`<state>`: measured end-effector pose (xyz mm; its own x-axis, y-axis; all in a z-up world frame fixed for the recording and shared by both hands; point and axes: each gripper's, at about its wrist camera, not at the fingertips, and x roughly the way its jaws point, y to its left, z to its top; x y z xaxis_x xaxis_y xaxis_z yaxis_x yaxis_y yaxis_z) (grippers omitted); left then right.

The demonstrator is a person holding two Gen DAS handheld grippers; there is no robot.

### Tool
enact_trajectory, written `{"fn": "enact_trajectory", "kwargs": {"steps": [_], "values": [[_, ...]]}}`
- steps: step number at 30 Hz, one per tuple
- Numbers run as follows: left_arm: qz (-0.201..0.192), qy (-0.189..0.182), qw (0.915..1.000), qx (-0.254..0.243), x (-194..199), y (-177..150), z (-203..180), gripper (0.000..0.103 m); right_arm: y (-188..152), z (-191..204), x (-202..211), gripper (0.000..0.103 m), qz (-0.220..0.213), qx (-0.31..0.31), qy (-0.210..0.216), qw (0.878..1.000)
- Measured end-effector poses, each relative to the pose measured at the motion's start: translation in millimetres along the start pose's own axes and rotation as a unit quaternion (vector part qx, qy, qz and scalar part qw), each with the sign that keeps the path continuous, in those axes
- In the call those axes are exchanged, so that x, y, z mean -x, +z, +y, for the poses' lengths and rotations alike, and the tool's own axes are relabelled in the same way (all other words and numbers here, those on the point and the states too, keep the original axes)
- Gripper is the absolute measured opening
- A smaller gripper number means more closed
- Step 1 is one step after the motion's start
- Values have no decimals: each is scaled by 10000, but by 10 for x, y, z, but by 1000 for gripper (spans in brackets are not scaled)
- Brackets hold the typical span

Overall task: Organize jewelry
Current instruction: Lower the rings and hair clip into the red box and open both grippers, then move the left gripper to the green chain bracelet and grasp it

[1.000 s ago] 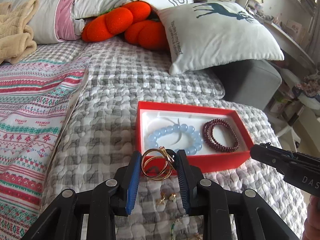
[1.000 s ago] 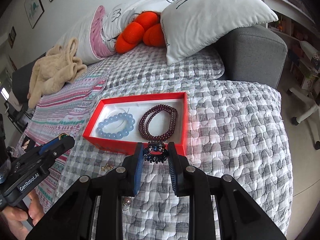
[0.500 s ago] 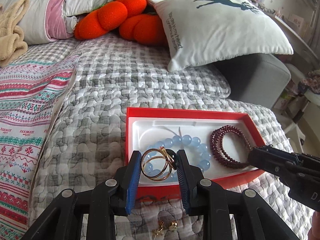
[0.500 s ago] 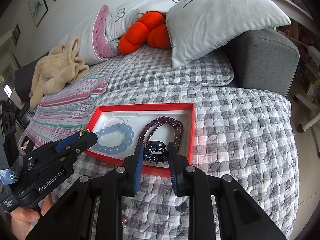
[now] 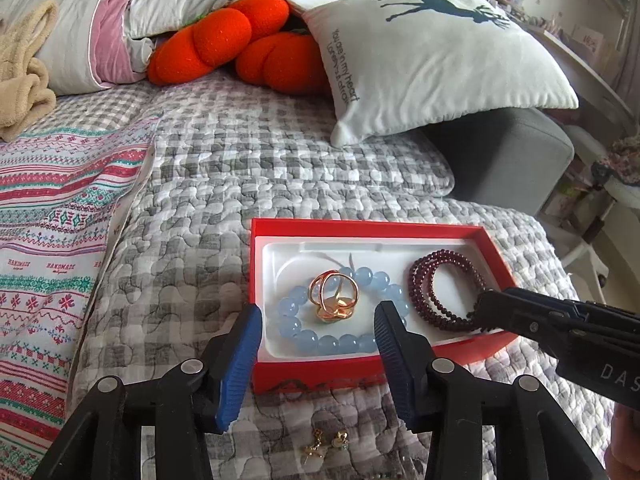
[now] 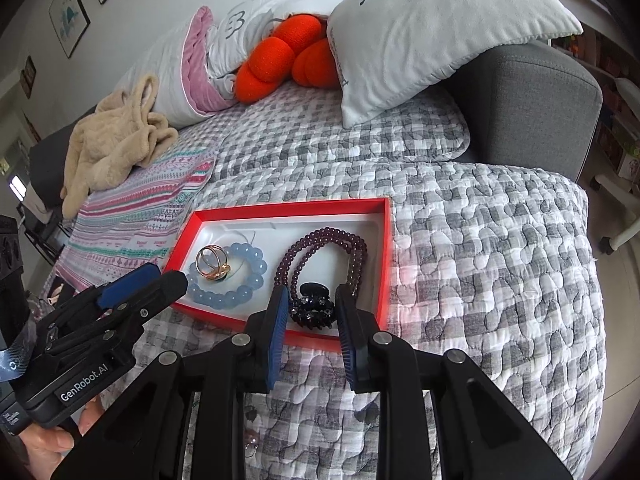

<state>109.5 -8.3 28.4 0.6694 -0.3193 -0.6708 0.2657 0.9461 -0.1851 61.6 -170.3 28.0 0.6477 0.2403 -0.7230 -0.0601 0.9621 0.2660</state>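
Note:
A red box (image 5: 360,227) (image 6: 388,264) with a white liner lies on the checked quilt. In it are a blue bead bracelet (image 5: 348,342) (image 6: 248,258) and a dark red bead bracelet (image 5: 436,296) (image 6: 320,240). A gold ring piece (image 5: 334,296) (image 6: 212,262) lies loose on the blue bracelet. My left gripper (image 5: 318,328) (image 6: 160,284) is open just in front of it. A black jewelled hair clip (image 6: 312,306) rests at the box's near edge between the jaws of my right gripper (image 6: 312,312) (image 5: 484,308), which stands open around it.
Gold earrings (image 5: 326,442) lie on the quilt in front of the box. Pillows (image 5: 432,60), an orange plush (image 5: 240,48) and a beige garment (image 6: 116,140) lie at the back. A striped blanket (image 5: 52,232) is at the left, a grey sofa arm (image 6: 532,96) at the right.
Both grippers moved forward over the box and opened. The gold ring piece dropped onto the blue bracelet. The black hair clip now lies at the box's near edge.

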Motion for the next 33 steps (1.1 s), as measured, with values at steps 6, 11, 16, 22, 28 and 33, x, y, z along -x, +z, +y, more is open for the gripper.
{"fn": "enact_trajectory", "kwargs": {"steps": [6,11,16,22,28,33], "values": [[345,188,9989,259,81,-99,109,61,-36,11,149,32,-33,-82,77,9999],[622,452,9967,266,146,-242,151,79,-146,54,233,41,180,-101,0,9998],[898,524,9939,359,232,-406,217,81,-306,112,286,43,440,-52,-266,9987],[1101,501,9921,339,357,-578,249,84,-513,219,383,58,676,29,-392,9969],[1303,424,9900,325,429,-727,314,85,-703,265,407,58,949,-28,-603,9937],[1417,410,9887,255,445,-831,383,85,-807,310,415,58,1058,98,-718,9917]]}}
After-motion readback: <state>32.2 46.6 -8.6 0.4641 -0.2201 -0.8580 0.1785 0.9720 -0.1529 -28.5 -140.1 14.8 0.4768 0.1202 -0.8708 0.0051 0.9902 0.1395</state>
